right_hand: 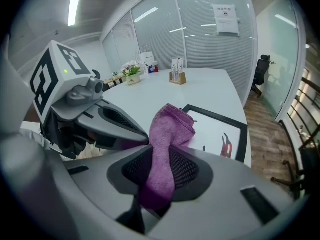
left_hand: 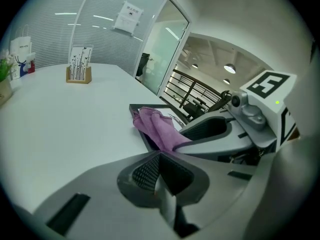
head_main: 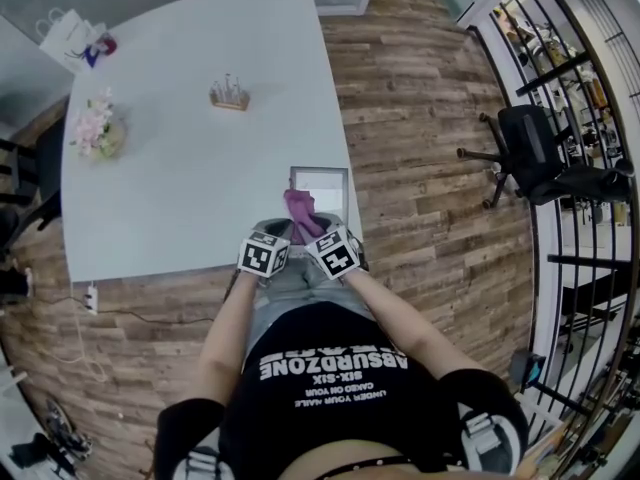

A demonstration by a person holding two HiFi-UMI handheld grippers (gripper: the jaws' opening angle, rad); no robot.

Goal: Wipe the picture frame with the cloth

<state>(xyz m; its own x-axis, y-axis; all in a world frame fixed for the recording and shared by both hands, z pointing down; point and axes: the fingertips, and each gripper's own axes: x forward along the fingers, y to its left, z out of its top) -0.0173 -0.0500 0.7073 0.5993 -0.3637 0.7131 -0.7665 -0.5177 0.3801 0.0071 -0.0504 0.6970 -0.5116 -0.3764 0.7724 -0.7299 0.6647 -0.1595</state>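
Note:
A black picture frame [head_main: 319, 182] lies flat near the front right edge of the white table [head_main: 180, 188]. A purple cloth [right_hand: 167, 134] hangs over the frame's near edge, and my right gripper [right_hand: 159, 168] is shut on its lower end. In the head view the cloth [head_main: 300, 211] sits just ahead of the right gripper [head_main: 325, 236]. My left gripper [left_hand: 160, 159] is close beside it on the left, jaws shut with nothing between them. From the left gripper view the cloth [left_hand: 159, 128] and the frame [left_hand: 145, 109] lie just beyond the jaws.
A wooden card holder [head_main: 229, 94] stands mid-table. Flowers [head_main: 95, 128] and a paper bag [head_main: 72, 36] are at the far left. An office chair [head_main: 530, 148] and a black railing [head_main: 560, 218] stand to the right on the wood floor.

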